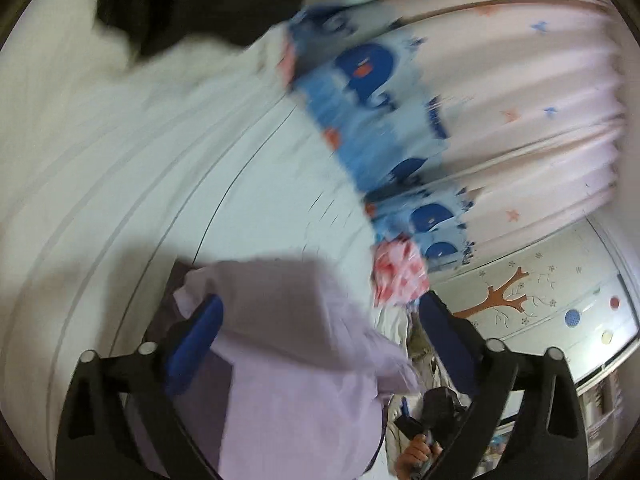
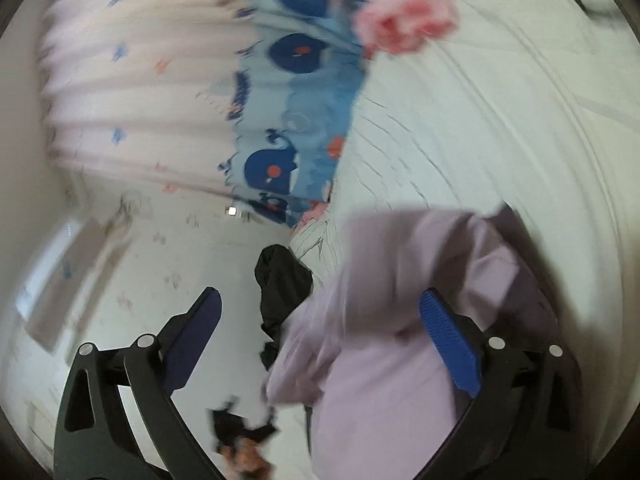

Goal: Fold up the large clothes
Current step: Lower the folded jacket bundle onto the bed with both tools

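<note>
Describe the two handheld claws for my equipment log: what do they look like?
Both match. The left claw and right claw each have black plastic linkage arms with triangular cut-outs and silver round pivot pins, ending in blue fingers; one right finger shows a ribbed pad face. No cables or markings show.

Garment (image 1: 296, 344) drapes between my left gripper's (image 1: 320, 344) fingers, over bed sheet (image 1: 120, 152); patterned blanket (image 1: 372, 120) beyond, curtain (image 1: 520, 80) behind.

Open white bedsheet (image 1: 120, 160) ahead, lilac garment (image 1: 288, 340) between fingers, whale-print blanket (image 1: 372, 120) bordering
</note>
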